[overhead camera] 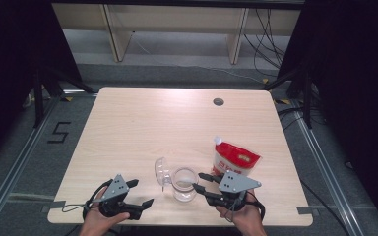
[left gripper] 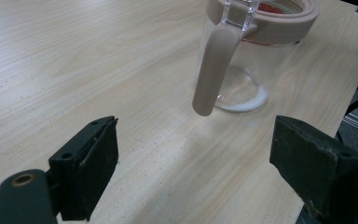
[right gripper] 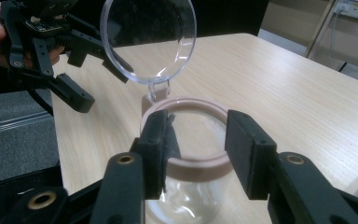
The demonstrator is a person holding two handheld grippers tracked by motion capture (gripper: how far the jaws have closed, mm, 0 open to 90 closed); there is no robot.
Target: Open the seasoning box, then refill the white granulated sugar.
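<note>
A clear glass jar [overhead camera: 184,184] stood near the table's [overhead camera: 142,123] front edge, its hinged lid [overhead camera: 162,172] flipped up. The right tongs [overhead camera: 201,186] straddled its pink rim, jaws apart. The left tongs [overhead camera: 142,192] waited beside it, spread and empty. The jar looked rigid, slippery and breakable; gripping the rim seemed safest.

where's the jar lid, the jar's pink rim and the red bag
jar lid [right gripper: 148,39], right gripper view, middle of the clear flipped-up disc
pink rim [right gripper: 199,165], right gripper view, near edge of the ring
red bag [overhead camera: 236,158], high view, red front
</note>
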